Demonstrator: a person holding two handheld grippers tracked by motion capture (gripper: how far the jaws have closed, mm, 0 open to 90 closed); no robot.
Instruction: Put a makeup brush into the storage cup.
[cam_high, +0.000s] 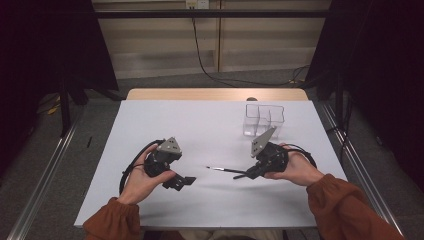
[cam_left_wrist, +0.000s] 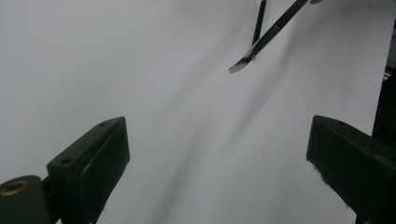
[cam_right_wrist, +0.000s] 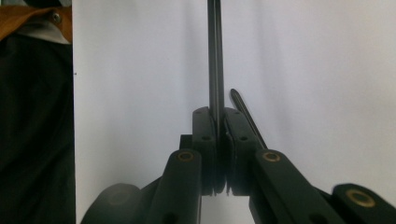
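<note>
High view: the right claw (cam_high: 248, 174) is clamped on a thin black brush with a pale tip (cam_high: 225, 170), held low over the white table (cam_high: 200, 125), its tip pointing toward the left claw (cam_high: 186, 181). The left claw's jaws stand wide apart with nothing between them. In the left gripper view the brush (cam_left_wrist: 268, 38) slants in from the top. A clear plastic divided container (cam_high: 264, 120) stands beyond the right claw.
</note>
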